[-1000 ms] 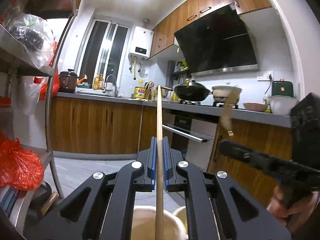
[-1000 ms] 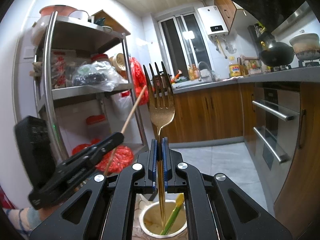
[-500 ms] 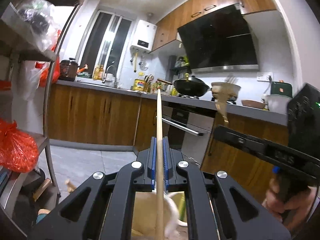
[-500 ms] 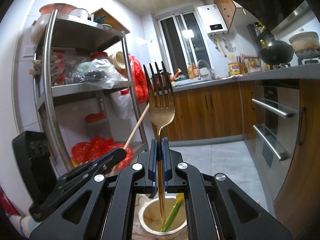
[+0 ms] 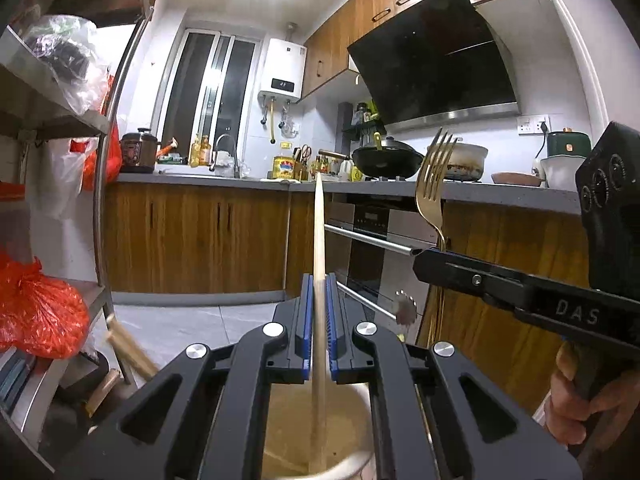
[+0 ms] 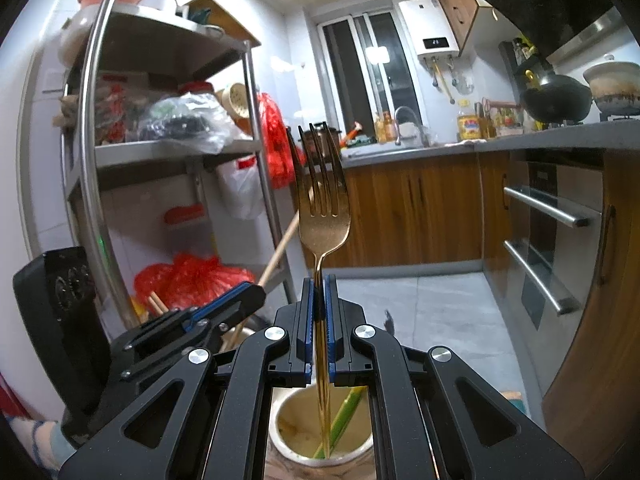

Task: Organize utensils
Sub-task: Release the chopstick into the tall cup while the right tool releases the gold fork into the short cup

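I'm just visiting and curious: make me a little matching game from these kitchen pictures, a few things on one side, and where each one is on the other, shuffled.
Things:
1. gold fork
2. wooden chopstick
3. green stick
4. black wok

Places:
A. on the stove
B. clamped in the left gripper
C. leaning inside the cream cup
D. clamped in the right gripper

Pairs: 1-D, 2-B, 3-C, 4-A

Home kitchen, wok [image 5: 386, 158], oven [image 5: 380, 240], likely sink [image 6: 404, 148]
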The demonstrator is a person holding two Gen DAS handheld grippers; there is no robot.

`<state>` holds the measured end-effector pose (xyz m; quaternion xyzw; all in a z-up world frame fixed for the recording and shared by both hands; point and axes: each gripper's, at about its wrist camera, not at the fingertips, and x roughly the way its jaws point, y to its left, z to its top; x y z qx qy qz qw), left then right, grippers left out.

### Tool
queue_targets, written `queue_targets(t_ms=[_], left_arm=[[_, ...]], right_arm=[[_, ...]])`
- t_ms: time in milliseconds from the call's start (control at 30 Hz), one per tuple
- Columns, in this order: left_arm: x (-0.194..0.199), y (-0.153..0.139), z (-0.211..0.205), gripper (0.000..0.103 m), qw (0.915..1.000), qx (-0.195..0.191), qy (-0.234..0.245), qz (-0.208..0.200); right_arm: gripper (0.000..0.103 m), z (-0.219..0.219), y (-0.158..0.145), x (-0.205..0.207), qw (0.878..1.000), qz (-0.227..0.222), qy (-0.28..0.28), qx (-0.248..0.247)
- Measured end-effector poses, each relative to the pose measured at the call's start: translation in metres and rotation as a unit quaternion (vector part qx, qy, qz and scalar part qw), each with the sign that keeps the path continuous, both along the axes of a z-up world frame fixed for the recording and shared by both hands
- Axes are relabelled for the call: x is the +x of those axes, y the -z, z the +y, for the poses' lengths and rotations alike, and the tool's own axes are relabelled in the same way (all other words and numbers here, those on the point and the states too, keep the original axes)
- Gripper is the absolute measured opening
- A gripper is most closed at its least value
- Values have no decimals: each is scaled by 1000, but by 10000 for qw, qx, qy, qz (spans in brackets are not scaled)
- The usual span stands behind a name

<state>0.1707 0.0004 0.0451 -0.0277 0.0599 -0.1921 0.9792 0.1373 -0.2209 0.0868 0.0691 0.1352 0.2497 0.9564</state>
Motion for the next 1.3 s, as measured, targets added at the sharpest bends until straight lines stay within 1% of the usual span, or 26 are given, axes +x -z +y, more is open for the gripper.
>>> queue_targets(t_ms=[233, 333, 400, 533, 600, 667, 767, 833, 900, 1067, 1100, 1200, 1300], left_arm=[[-14, 0, 21, 6, 9995, -233, 95, 206], [-23, 0, 27, 6, 9994, -191, 66, 281], [-28, 0, 30, 6, 9992, -115, 22, 395], [-36, 0, 28, 6, 9984, 120, -50, 545], [-36, -2, 26, 6, 9976, 283, -207, 594], [-31, -3, 26, 6, 9963, 365, -278, 733], [-16, -5, 25, 6, 9933, 485, -377, 979], [-7, -5, 28, 6, 9919, 477, -406, 1108], [4, -5, 31, 6, 9905, 418, -305, 1277], [5, -4, 28, 6, 9900, 539, -244, 1279], [5, -4, 27, 8, 9900, 522, -210, 1297], [3, -5, 25, 20, 9899, 533, -179, 1299], [1, -7, 23, 20, 9899, 556, -168, 1294]], right_arm=[[6, -2, 10, -4, 9998, 157, -30, -113], [6, -2, 15, -6, 9995, 234, -76, -196], [6, -2, 19, -7, 9992, 299, -91, -249], [6, 2, 26, -1, 9976, 593, -182, -313], [6, 4, 29, 3, 9966, 720, -179, -350], [6, 7, 32, 9, 9954, 877, -172, -334], [6, 10, 32, 16, 9944, 995, -173, -307], [6, 11, 33, 21, 9938, 1062, -183, -290], [6, 13, 34, 26, 9933, 1110, -156, -286], [6, 14, 37, 33, 9926, 1176, -94, -290], [6, 14, 38, 34, 9926, 1179, -85, -294], [7, 16, 40, 37, 9923, 1205, -77, -272], [7, 16, 40, 38, 9921, 1226, -108, -256]])
